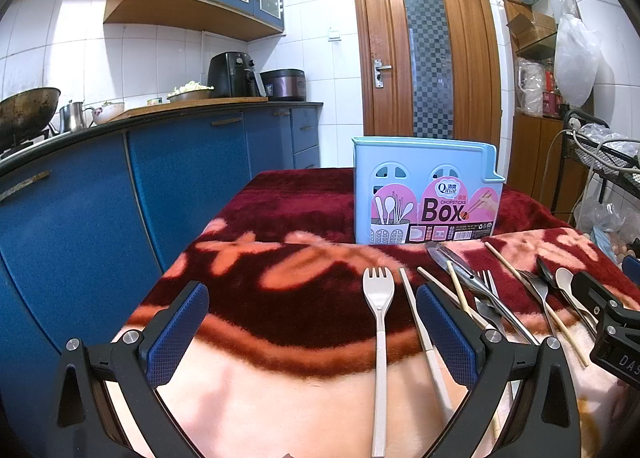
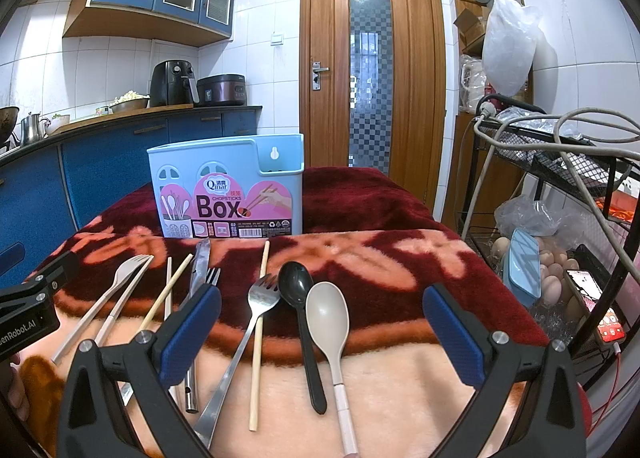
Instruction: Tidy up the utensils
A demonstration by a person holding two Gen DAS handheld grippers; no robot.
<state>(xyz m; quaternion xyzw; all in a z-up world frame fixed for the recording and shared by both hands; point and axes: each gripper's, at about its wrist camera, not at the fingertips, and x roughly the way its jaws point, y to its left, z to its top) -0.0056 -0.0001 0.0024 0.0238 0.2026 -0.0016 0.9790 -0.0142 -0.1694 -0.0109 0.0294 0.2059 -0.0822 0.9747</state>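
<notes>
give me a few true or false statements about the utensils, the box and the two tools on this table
1. The blue box stands upright on the blanket. True.
2. The right tool is shut on the black spoon. False: its jaws are open, and the spoon lies on the blanket between them.
3. The beige spoon lies beside the black spoon, on its right. True.
4. The beige fork already stands inside the box. False: it lies flat on the blanket, in front of the box.
5. The left tool is open and holds nothing. True.
</notes>
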